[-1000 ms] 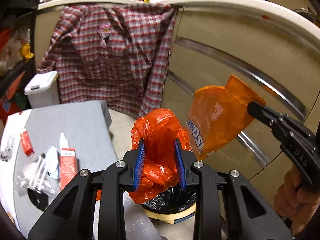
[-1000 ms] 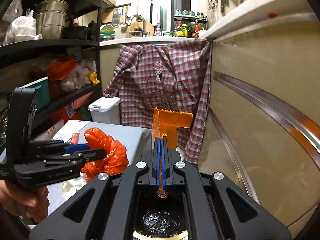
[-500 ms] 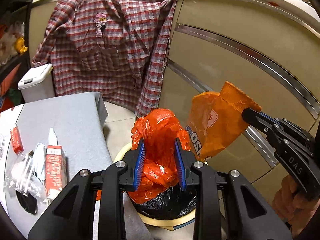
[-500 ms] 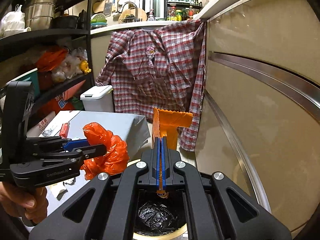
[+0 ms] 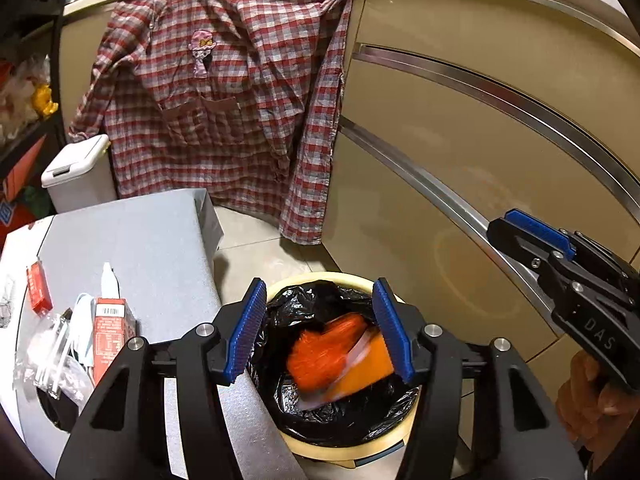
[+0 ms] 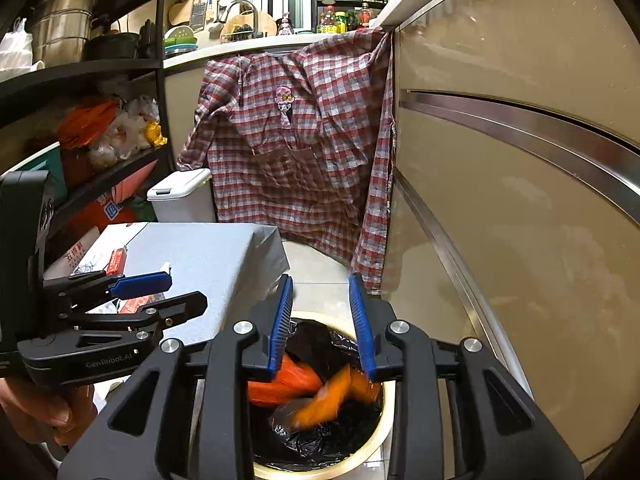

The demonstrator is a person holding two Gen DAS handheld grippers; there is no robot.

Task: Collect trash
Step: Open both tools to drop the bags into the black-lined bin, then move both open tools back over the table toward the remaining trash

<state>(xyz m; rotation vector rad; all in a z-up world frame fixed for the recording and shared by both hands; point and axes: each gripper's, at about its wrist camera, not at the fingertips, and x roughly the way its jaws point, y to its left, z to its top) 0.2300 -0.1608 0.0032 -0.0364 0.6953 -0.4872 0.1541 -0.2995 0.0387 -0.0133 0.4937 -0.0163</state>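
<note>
A round trash bin with a cream rim [image 5: 352, 452] and a black liner stands on the floor right under both grippers. A crumpled red-orange plastic bag [image 5: 320, 352] and an orange snack wrapper [image 5: 368, 372] are blurred inside it, falling onto the liner. My left gripper [image 5: 320, 332] hangs over the bin with its jaws opening and nothing between them. To its right, my right gripper [image 5: 504, 226] also hovers there, jaws opening and empty. The right wrist view shows the bag [image 6: 288, 380] and wrapper [image 6: 332, 396] below my right gripper [image 6: 322, 324], with the left gripper [image 6: 186, 291] beside it.
A grey-topped table [image 5: 140, 240] left of the bin carries a red carton [image 5: 110, 332], a small red packet [image 5: 38, 292] and clear plastic packets [image 5: 52, 356]. Behind stand a white lidded bin [image 5: 76, 172] and a hanging plaid shirt [image 5: 224, 108]. Beige cabinet fronts [image 5: 480, 140] close off the right.
Both grippers have opened. The red-orange bag left the left jaws and the orange wrapper left the right jaws, and both dropped into the bin. Both hands sank slightly.
</note>
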